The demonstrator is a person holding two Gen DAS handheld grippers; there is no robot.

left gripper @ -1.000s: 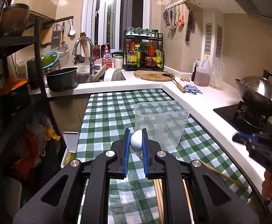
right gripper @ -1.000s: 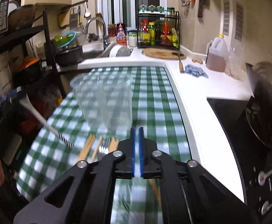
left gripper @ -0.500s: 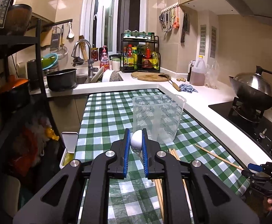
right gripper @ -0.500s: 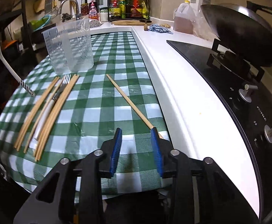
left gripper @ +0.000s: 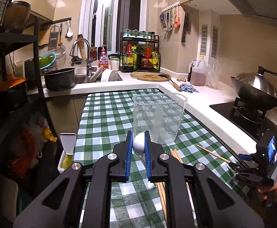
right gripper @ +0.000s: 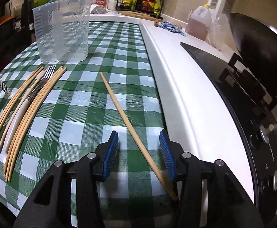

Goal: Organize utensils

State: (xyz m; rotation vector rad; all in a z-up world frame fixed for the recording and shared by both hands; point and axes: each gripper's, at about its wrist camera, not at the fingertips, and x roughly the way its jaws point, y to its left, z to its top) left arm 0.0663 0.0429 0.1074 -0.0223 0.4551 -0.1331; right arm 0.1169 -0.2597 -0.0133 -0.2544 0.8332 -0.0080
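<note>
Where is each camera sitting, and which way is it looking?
Left wrist: rides the left tool, looking over the checked table toward the sink and window. It shows its own fingers shut on a white spoon, plus the person's hand holding the right tool.
Right wrist: rides the right tool, tilted down at the table edge beside the stove. Its jaws have just been opening, with a single chopstick between them, untouched.
Both see the clear container, the chopstick bundle and the wok.
</note>
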